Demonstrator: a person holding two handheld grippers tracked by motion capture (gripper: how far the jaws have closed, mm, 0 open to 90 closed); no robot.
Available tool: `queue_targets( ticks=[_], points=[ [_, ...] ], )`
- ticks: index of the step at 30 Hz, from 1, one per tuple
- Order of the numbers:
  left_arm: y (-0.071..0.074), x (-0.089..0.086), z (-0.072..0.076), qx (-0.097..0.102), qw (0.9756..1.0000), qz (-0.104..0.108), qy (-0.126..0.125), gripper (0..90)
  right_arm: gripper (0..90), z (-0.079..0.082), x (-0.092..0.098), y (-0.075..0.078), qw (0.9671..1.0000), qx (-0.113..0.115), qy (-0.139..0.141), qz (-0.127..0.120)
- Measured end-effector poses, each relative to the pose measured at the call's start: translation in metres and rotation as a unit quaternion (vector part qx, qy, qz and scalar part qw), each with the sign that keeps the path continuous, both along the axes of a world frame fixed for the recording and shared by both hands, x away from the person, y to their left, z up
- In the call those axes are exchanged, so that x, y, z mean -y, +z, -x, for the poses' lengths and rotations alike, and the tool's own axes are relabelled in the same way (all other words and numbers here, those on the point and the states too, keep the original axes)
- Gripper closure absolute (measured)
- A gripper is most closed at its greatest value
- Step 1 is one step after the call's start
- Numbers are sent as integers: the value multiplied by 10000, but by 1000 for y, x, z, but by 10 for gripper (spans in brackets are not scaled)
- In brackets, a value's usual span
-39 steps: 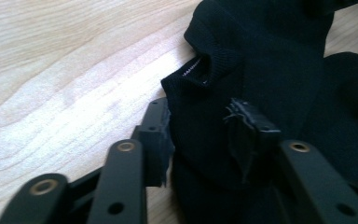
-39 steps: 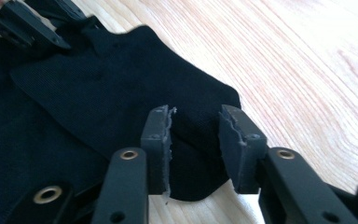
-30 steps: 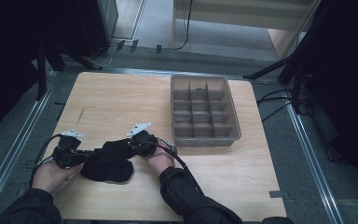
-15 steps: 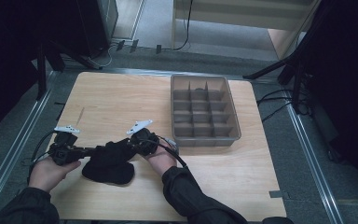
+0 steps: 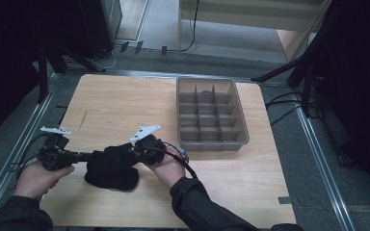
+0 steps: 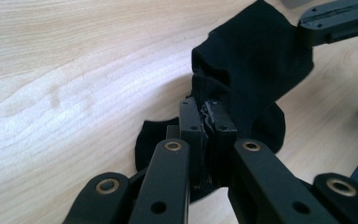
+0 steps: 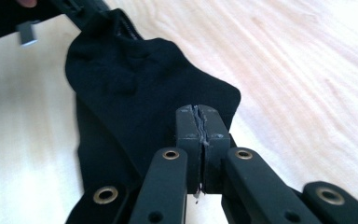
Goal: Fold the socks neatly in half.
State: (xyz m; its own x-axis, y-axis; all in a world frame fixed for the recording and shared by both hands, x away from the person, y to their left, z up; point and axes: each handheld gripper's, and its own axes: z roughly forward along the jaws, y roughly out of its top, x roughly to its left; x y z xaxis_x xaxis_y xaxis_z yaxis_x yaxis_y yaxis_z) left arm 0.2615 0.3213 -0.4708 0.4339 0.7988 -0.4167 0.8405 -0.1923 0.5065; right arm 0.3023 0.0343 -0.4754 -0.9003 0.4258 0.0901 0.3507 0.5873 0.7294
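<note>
A black sock [image 5: 110, 161] hangs stretched between my two grippers near the table's front left. My left gripper [image 5: 87, 156] pinches its left edge, and in the left gripper view the jaws are shut on a fold of the sock [image 6: 256, 60]. My right gripper [image 5: 134, 153] is shut on the opposite edge; in the right gripper view the sock [image 7: 135, 79] spreads out behind the shut jaws. More black cloth [image 5: 113, 179] lies on the wooden table [image 5: 125, 106] under it; I cannot tell if that is a second sock.
A grey tray [image 5: 244, 137] with several compartments stands at the right of the table, a dark item [image 5: 204, 89] in a far compartment. Metal rails run along both table sides. Bare wood lies behind the grippers and at the front right.
Both grippers have risen with the sock between them. The left gripper has drawn away to the left, so the sock is pulled out longer and part of it is off the table.
</note>
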Motion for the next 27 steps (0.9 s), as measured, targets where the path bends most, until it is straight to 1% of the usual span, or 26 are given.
queue_targets(
  ticks=[1,3,5,8,9,12,14,15,16,18,19,20,22,24,25,27],
  points=[
    [1,0,1,8,10000,-46,-7,866,887,4,0,1,10000,-42,8,5],
    [2,-2,4,-46,10000,-39,-25,866,886,11,1,2,9999,-100,39,-3],
    [2,-2,5,-145,9999,-54,-69,866,886,18,2,2,9999,-125,78,-38],
    [-1,-3,5,-258,9995,-137,-127,865,885,28,2,1,9996,-253,118,-39],
    [-3,-2,4,-298,9994,-128,-107,865,886,32,1,0,9995,-295,134,-40],
    [-9,-2,0,-406,9989,-170,-133,865,885,39,0,-7,9992,-363,181,-26],
    [-13,-2,-3,-420,9987,-231,-146,863,884,42,-1,-12,9988,-455,194,-27],
    [-15,-1,-5,-466,9985,-225,-156,863,883,43,-2,-15,9985,-505,190,-20],
    [-17,-1,-6,-469,9983,-278,-198,863,881,44,-2,-18,9983,-545,201,-11],
    [-21,0,-7,-499,9980,-322,-225,863,880,46,-3,-23,9980,-584,227,21],
    [-22,1,-8,-474,9979,-373,-237,862,880,47,-4,-26,9980,-587,232,41],
    [-24,2,-9,-486,9976,-401,-289,860,879,47,-4,-28,9977,-635,224,52],
    [-27,3,-10,-472,9975,-445,-297,855,874,47,-5,-34,9975,-663,216,85],
    [-29,5,-10,-402,9969,-562,-366,838,859,45,-5,-39,9972,-704,208,129],
    [-30,6,-10,-383,9968,-601,-365,832,844,45,-5,-41,9970,-728,195,145],
    [-31,6,-10,-280,9970,-608,-383,805,779,43,-5,-43,9970,-744,189,131]
  ],
)
